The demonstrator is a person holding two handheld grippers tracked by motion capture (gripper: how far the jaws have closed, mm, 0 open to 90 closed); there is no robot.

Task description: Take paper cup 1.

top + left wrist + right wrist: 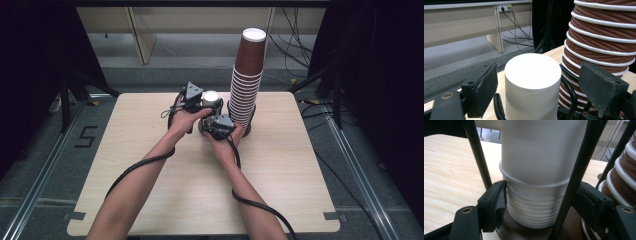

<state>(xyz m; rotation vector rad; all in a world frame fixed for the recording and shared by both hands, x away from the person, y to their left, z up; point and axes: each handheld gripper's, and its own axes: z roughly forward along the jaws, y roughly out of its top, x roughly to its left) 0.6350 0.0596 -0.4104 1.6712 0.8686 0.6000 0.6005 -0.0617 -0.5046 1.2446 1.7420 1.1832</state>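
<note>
Right tongs (540,202) clamp the rims of the white cup stack (536,170) near the desk's (150,165) far edge. Left tongs (537,82) stand open around the top cup (531,82). Thin paper, light, crushable: grip gently mid-wall.

A light wooden table (150,165) w/ notched corners sat on grey floor (45,165). Tall stack of brown ribbed paper cups (246,82) stood near the back. Black cables (295,50) trailed behind, beige wood panel (142,35) leaning there too.

My table (150,190) is light wood. A tall stack of brown cups (246,85) stands near its far edge. A white cup stack (210,98) stands just beside it.
</note>
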